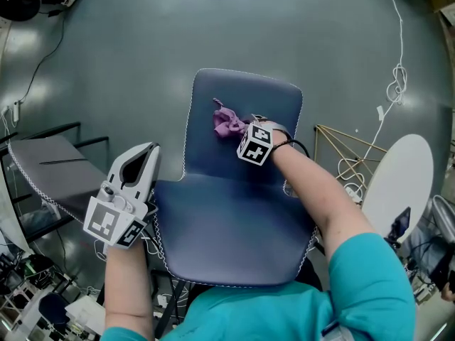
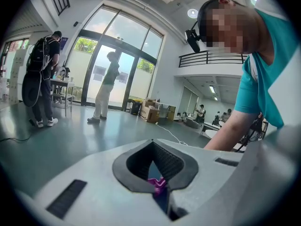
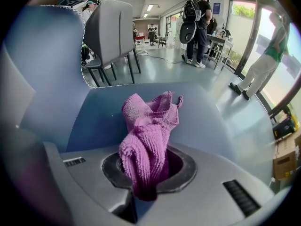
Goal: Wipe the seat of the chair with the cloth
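Note:
The blue chair fills the middle of the head view, its seat [image 1: 227, 233] nearest me and its backrest [image 1: 245, 98] farther off. My right gripper [image 1: 237, 128] is shut on the pink cloth [image 1: 226, 121], and the cloth lies against the lower part of the backrest. In the right gripper view the cloth [image 3: 150, 126] bunches up out of the closed jaws of my right gripper [image 3: 146, 175] in front of the blue surface [image 3: 94, 112]. My left gripper [image 1: 146, 152] hangs just left of the seat, shut with nothing in it. A bit of pink shows past my left gripper [image 2: 154, 147].
A grey chair [image 1: 50, 169] stands to the left. At the right are a white round table [image 1: 402, 183], a gold wire frame [image 1: 348, 151] and cables [image 1: 394, 84] on the floor. People [image 2: 42, 74] stand by the windows.

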